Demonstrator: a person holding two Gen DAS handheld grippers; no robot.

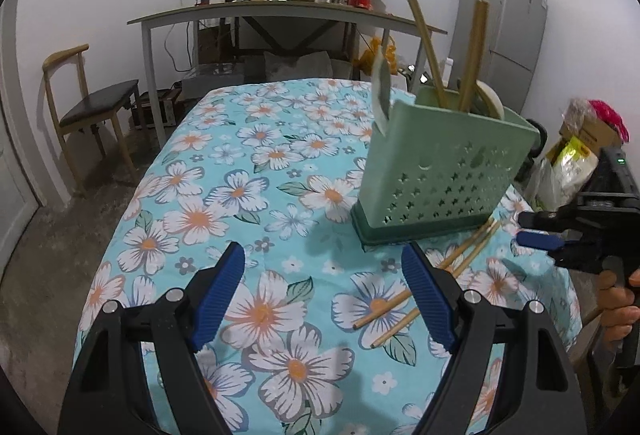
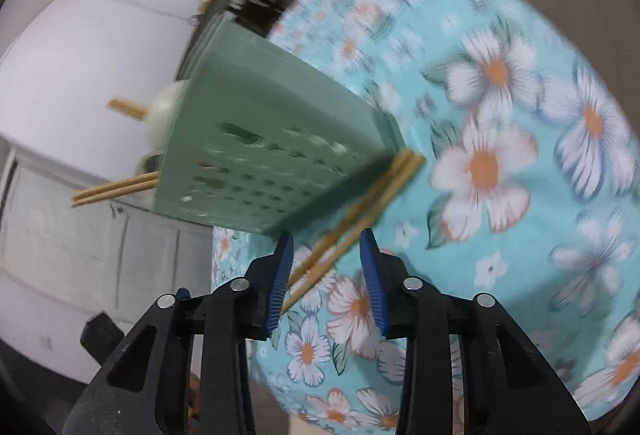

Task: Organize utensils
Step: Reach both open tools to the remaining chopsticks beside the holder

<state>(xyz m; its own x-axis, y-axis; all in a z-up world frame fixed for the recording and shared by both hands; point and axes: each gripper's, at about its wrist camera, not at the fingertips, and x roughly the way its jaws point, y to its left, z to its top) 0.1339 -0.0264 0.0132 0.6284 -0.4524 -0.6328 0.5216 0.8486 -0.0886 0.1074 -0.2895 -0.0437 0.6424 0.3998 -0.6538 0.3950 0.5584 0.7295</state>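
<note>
A green perforated utensil holder (image 1: 436, 171) stands on the floral tablecloth (image 1: 248, 195), with bamboo chopsticks (image 1: 472, 55), a knife (image 1: 382, 91) and a white spoon in it. Two loose chopsticks (image 1: 432, 277) lie on the cloth in front of it. My left gripper (image 1: 324, 287) is open and empty, low over the cloth, left of the loose pair. In the right wrist view, my right gripper (image 2: 326, 275) is open, its jaws on either side of the loose chopsticks (image 2: 360, 211) beside the holder (image 2: 272, 155). The right gripper also shows in the left wrist view (image 1: 540, 241).
A desk (image 1: 280, 15) loaded with clutter stands behind the table, a wooden chair (image 1: 92, 107) at the left, a grey fridge (image 1: 512, 31) and bags (image 1: 580, 155) at the right. The table's right edge is close to the holder.
</note>
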